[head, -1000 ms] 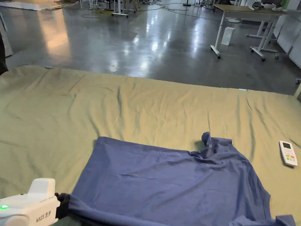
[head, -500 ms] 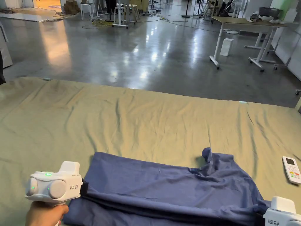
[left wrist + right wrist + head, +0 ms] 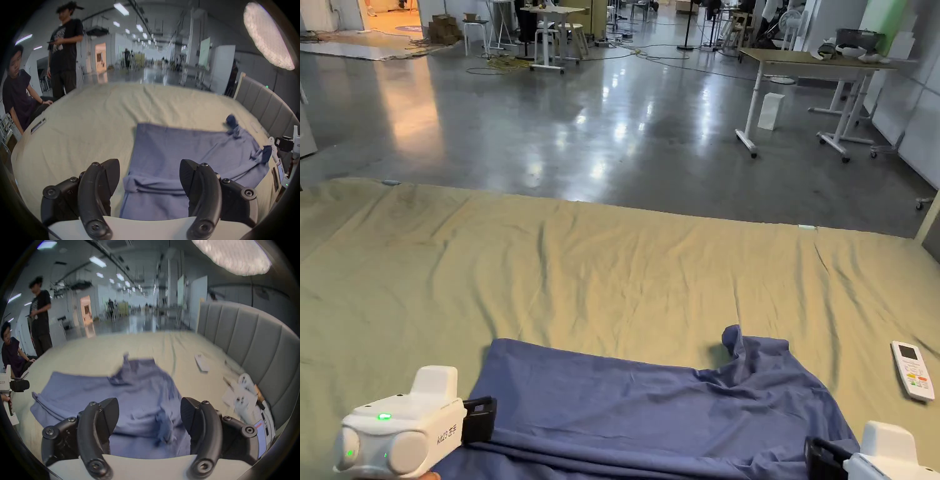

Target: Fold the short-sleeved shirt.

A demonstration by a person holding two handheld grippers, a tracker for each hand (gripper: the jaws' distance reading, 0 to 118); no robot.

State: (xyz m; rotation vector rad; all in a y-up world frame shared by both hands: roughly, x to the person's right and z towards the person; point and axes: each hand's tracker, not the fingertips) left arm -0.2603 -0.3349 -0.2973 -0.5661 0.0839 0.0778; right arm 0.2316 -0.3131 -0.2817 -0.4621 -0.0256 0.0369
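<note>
The blue short-sleeved shirt (image 3: 650,406) lies on a bed covered by an olive-tan sheet (image 3: 581,269), its near edge doubled over into a long fold that runs between the two grippers. In the left gripper view, the left gripper (image 3: 150,175) has its jaws spread wide, and the rolled corner of the fold lies in the gap between them, nearer the right-hand jaw, with neither jaw pressing on it. Ahead of those jaws the flat body of the shirt stretches away, ending in a bunched sleeve at the far right. In the right gripper view, the right gripper (image 3: 149,414) also has its jaws spread apart; between them lies a crumpled lump of blue cloth (blurred, so it may be the collar or a sleeve), close to the right-hand jaw but apparently not pinched. Beyond and to the right of those jaws a white remote control (image 3: 201,364) rests on the sheet, well apart from the shirt, and a grey padded headboard (image 3: 243,331) rises further right. Left of both pairs of jaws, off the bed's edge, one person sits (image 3: 16,94) and another stands (image 3: 65,48).
</note>
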